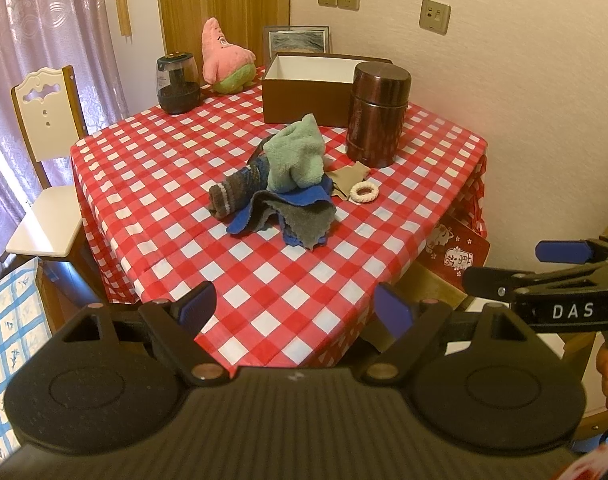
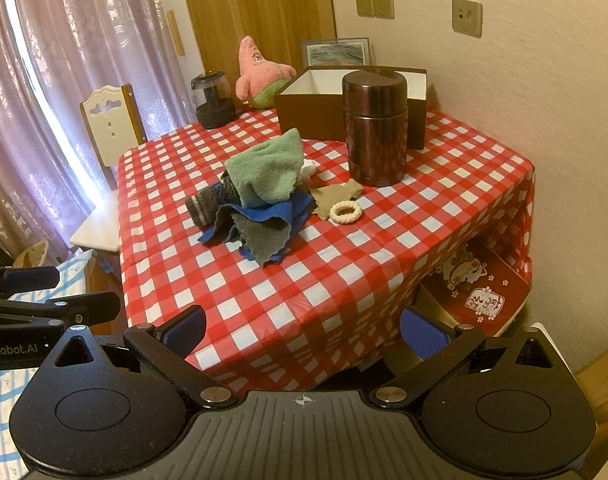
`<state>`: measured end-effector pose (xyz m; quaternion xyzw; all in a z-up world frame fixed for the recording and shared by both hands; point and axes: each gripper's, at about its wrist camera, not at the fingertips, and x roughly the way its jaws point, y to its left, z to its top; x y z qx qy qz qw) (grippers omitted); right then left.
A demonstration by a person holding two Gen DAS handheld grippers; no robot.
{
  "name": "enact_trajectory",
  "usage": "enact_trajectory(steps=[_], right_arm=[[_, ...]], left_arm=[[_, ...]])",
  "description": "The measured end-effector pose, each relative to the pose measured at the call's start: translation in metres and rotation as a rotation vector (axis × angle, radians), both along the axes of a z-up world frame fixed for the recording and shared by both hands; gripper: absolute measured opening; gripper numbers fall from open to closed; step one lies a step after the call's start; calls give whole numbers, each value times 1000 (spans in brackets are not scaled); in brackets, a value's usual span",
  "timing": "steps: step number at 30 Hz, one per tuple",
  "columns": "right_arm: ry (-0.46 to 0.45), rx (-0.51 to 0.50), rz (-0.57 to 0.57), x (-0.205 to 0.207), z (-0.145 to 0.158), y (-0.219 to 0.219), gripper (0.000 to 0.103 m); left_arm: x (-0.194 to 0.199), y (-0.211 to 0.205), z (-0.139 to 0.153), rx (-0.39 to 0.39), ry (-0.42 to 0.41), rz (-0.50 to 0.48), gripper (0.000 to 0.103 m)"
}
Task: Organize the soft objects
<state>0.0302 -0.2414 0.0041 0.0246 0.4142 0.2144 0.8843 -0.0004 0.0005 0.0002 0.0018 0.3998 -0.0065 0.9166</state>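
Note:
A heap of soft things lies mid-table: a green towel (image 1: 298, 152) (image 2: 264, 170) on top, a striped sock (image 1: 232, 192) (image 2: 202, 204), blue and grey cloths (image 1: 300, 220) (image 2: 260, 232), a tan cloth (image 1: 345, 178) (image 2: 331, 196) and a cream hair ring (image 1: 363, 193) (image 2: 344, 212). A pink star plush (image 1: 224, 56) (image 2: 260, 70) sits at the back beside an open brown box (image 1: 304, 96) (image 2: 315, 112). My left gripper (image 1: 294, 308) and right gripper (image 2: 302, 330) hover open before the table's near corner, nothing between their fingers.
A red-checked tablecloth (image 1: 264, 280) (image 2: 323, 280) covers the table. A brown metal canister (image 1: 377, 114) (image 2: 375, 128) stands by the box, a dark jar (image 1: 178, 84) (image 2: 214, 100) at back left. A white chair (image 1: 48, 152) (image 2: 108, 140) stands left. The wall lies right.

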Motion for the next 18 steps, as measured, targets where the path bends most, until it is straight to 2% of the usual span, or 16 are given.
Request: enact_trajectory(steps=[18], right_arm=[[-1, -2, -2, 4, 1, 6, 103]], left_arm=[[0, 0, 0, -1, -2, 0, 85]])
